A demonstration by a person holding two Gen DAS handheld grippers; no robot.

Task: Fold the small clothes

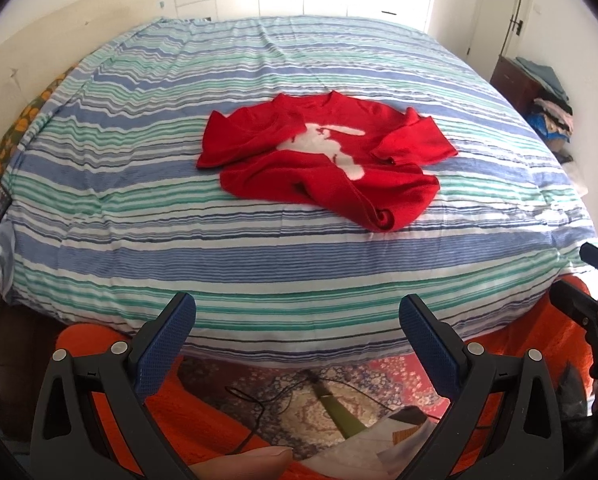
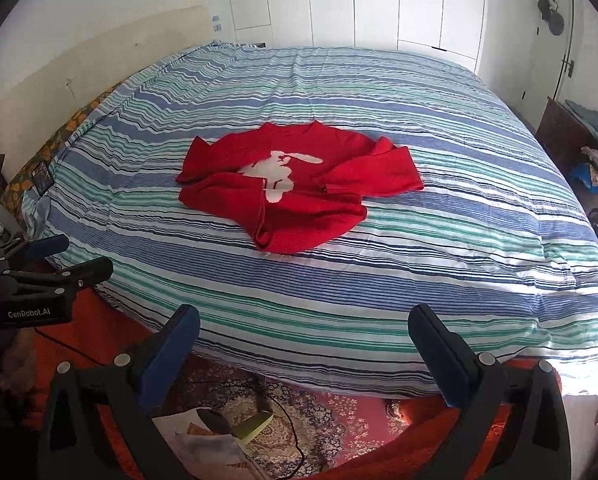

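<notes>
A small red sweater (image 1: pixel 323 160) with a white figure on its front lies crumpled in the middle of the striped bed (image 1: pixel 179 240), sleeves spread, lower hem bunched toward me. From the right wrist the same sweater (image 2: pixel 295 192) lies mid-bed on the bed cover (image 2: pixel 439 248). My left gripper (image 1: pixel 297 316) hangs open at the bed's near edge, well short of the sweater, nothing between its blue pads. My right gripper (image 2: pixel 303 328) is likewise open and empty at the near edge. Each gripper shows at the side of the other's view: the right gripper (image 1: pixel 583 276), the left gripper (image 2: pixel 71 258).
A patterned rug (image 2: pixel 311 412) with a black cable and papers lies on the floor below the bed edge. A dark cabinet (image 1: pixel 515 80) piled with clothes stands at the right. A headboard (image 1: pixel 59 36) is at the left, white wardrobe doors (image 2: pixel 379 0) behind.
</notes>
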